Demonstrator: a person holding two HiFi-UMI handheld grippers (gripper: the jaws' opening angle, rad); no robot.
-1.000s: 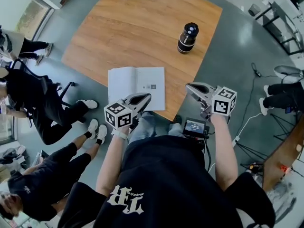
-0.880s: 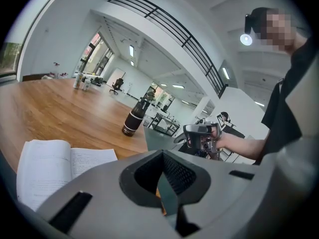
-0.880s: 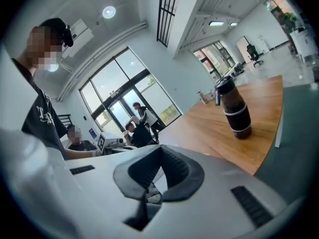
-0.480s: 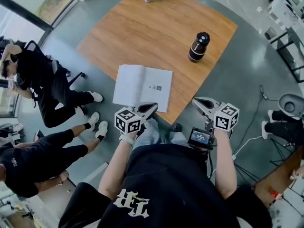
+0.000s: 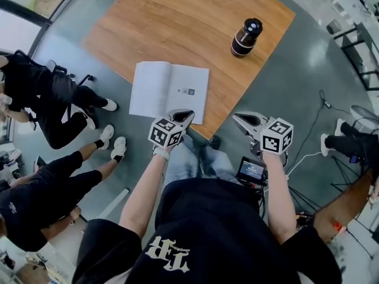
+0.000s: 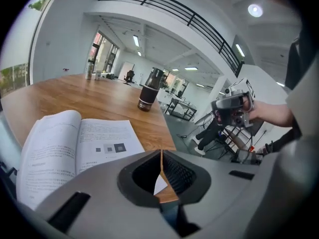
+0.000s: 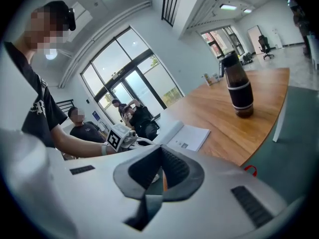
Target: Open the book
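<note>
The book [image 5: 169,90] lies open, pages up, on the wooden table [image 5: 177,22] near its front corner. It also shows in the left gripper view as a book [image 6: 75,143] with printed pages just beyond the jaws. My left gripper [image 5: 187,113] is shut and empty, its tip at the book's near edge, short of the pages. My right gripper [image 5: 235,118] hangs off the table's corner over the floor, shut with nothing between its jaws. From the right gripper view the book [image 7: 188,136] lies ahead to the left, past the left gripper [image 7: 119,136].
A dark bottle [image 5: 246,37] stands upright at the table's right side, well beyond the book. Seated people [image 5: 41,99] fill the floor to the left, their feet near the table. A small screen device [image 5: 251,170] hangs at my waist. Cables trail on the grey floor [image 5: 308,93] at right.
Both grippers have sunk lower and stay shut. The book lies open as before. The head view has shifted slightly.
</note>
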